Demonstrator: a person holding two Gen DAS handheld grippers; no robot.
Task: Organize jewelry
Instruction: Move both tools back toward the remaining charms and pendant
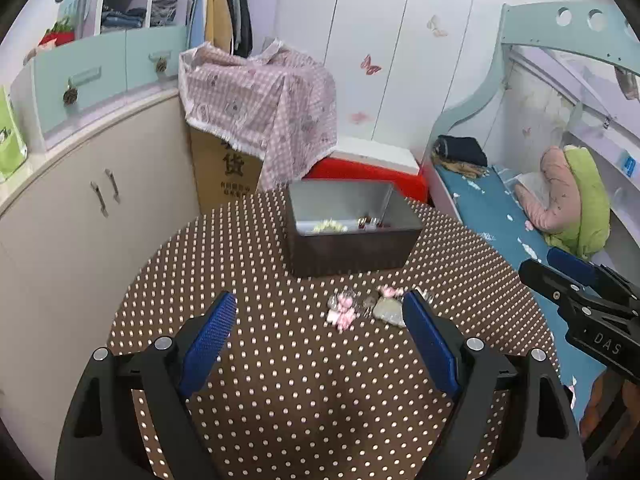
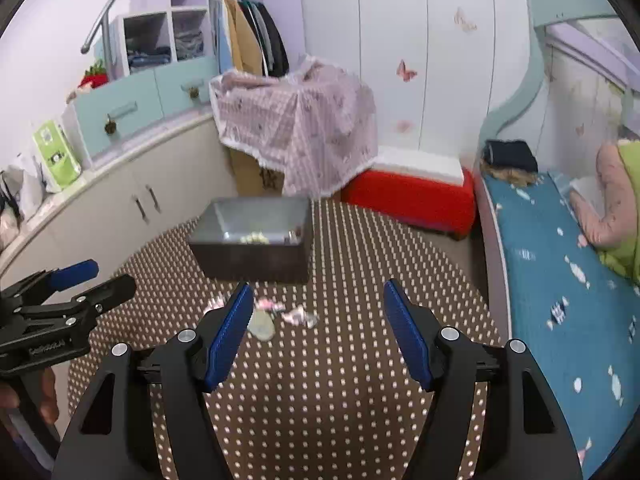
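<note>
Left wrist view: left gripper (image 1: 318,332) is hovering over the dotted table (image 1: 280,400), fingers apart and empty, jewelry pieces (image 1: 366,308) lying between the fingertips, near side of the dark box (image 1: 352,250). Right wrist view: right gripper (image 2: 318,320) is hanging with fingers apart, empty, jewelry (image 2: 276,316) lying just by its left fingertip.

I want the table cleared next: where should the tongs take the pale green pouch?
Probably by its rounded near end, coming from above and in front. The pale green pouch lies flat on the dotted table, pink trinkets crowding its far side; the open right tongs already face it.
</note>
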